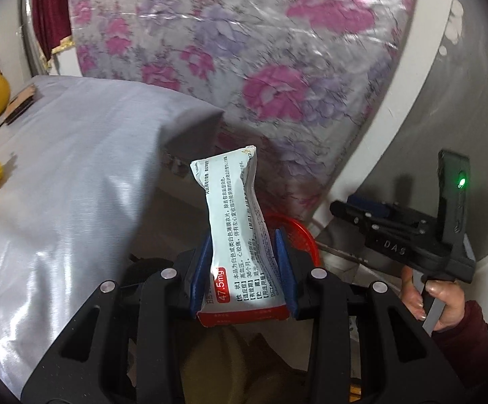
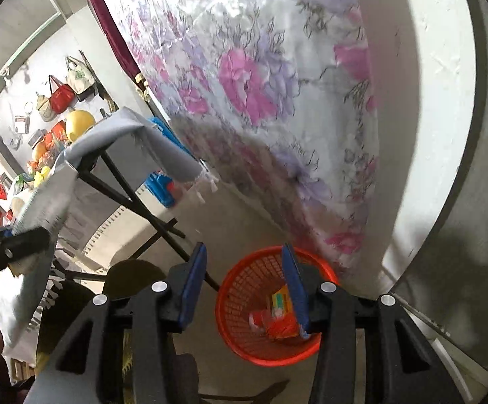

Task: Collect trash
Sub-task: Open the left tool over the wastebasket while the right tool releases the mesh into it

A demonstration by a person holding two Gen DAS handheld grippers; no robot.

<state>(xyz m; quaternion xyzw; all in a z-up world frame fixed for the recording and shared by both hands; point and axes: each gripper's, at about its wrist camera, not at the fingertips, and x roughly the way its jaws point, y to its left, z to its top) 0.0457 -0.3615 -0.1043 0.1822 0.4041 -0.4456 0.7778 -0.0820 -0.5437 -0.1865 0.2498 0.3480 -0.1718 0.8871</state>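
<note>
Hanging behind everything, the floral curtain (image 2: 260, 84) backs a table draped in grey cloth (image 1: 75, 175). Red mesh wastebasket (image 2: 244, 303) stands on the floor below, holding crumpled wrappers (image 2: 274, 323). Left gripper (image 1: 244, 269) is clamped on a squashed white medicine box (image 1: 234, 229), above the basket rim. Right gripper (image 2: 244, 289) stands released, nothing between its blue pads (image 2: 193, 286), above the basket

Medicine box (image 1: 240, 235) between left tongs (image 1: 244, 269)
</note>
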